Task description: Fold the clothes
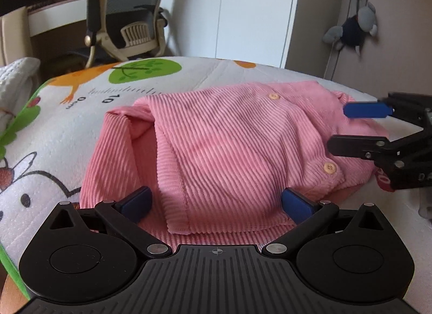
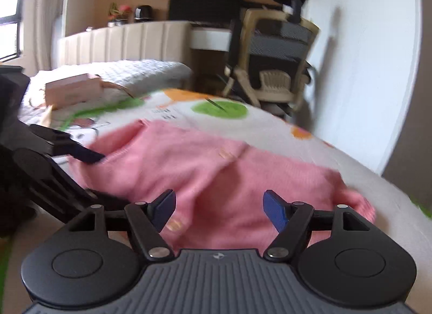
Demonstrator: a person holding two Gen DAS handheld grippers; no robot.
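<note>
A pink corduroy shirt point(image 1: 229, 149) with pale buttons lies partly folded on a cartoon-print play mat point(image 1: 89, 92), one sleeve tucked at its left side. My left gripper point(image 1: 216, 203) hangs open over the shirt's near hem, its blue pads straddling the folded panel without pinching it. The right gripper point(image 1: 348, 128) comes in from the right, open, over the shirt's button edge. In the blurred right wrist view the same shirt point(image 2: 216, 173) fills the middle, my right gripper point(image 2: 218, 211) stands open above it, and the left gripper point(image 2: 54, 157) shows at the left.
An office chair point(image 1: 129, 14) and a desk stand past the mat's far edge. A grey stuffed toy point(image 1: 353, 28) hangs on the wall at right. A white quilted bed point(image 2: 121, 76) with a pink box point(image 2: 73, 90) lies beyond the mat.
</note>
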